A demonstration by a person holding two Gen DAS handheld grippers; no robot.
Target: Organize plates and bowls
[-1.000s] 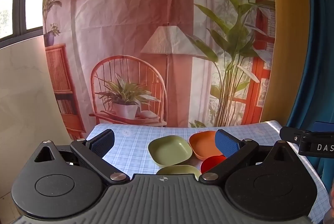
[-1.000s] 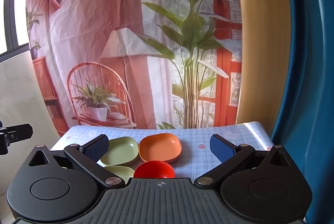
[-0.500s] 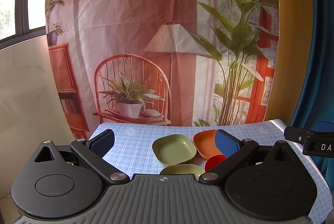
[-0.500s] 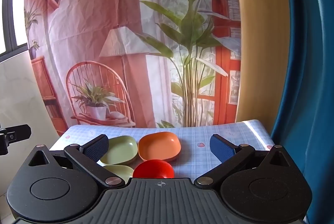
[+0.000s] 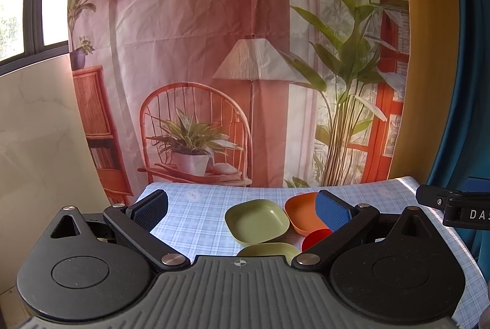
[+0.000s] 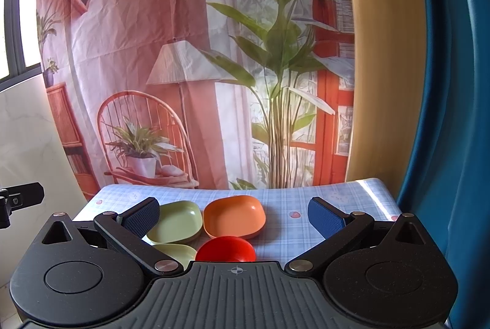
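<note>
Green bowl [image 6: 176,225]: set on the table, rounded-square, upright and empty; placed in the far row of the group, just left of the orange bowl, rims close or touching. Also seen in the left wrist view [image 5: 256,221].
Orange bowl [image 6: 234,216]: set upright and empty on the cloth, far row, right of the green bowl; partly covered by a blue pad in the left wrist view [image 5: 301,215].
Red bowl [image 6: 225,248]: round, placed in the near row directly before the orange bowl; its near edge is hidden by the gripper body.
Pale green dish [image 6: 177,253]: placed in the near row, before the green bowl and left of the red bowl; only its far part is shown. Whether plate or bowl cannot be told.
Grouping: the four pieces are clustered in two rows of two near the middle of the table; nothing is stacked.
Left gripper [image 5: 242,208]: held above the near edge of the table, jaws spread wide, nothing between the blue pads; no dish is touched.
Right gripper [image 6: 234,214]: held likewise over the near edge, jaws spread wide and empty; the orange and red bowls are framed between its pads.
Table [image 6: 306,203]: covered with a light blue checked cloth.
Backdrop [image 5: 214,53]: a creased printed hanging with chair, lamp and plants, hung behind the table.
Curtain [image 6: 453,84]: blue, hung at the right.
</note>
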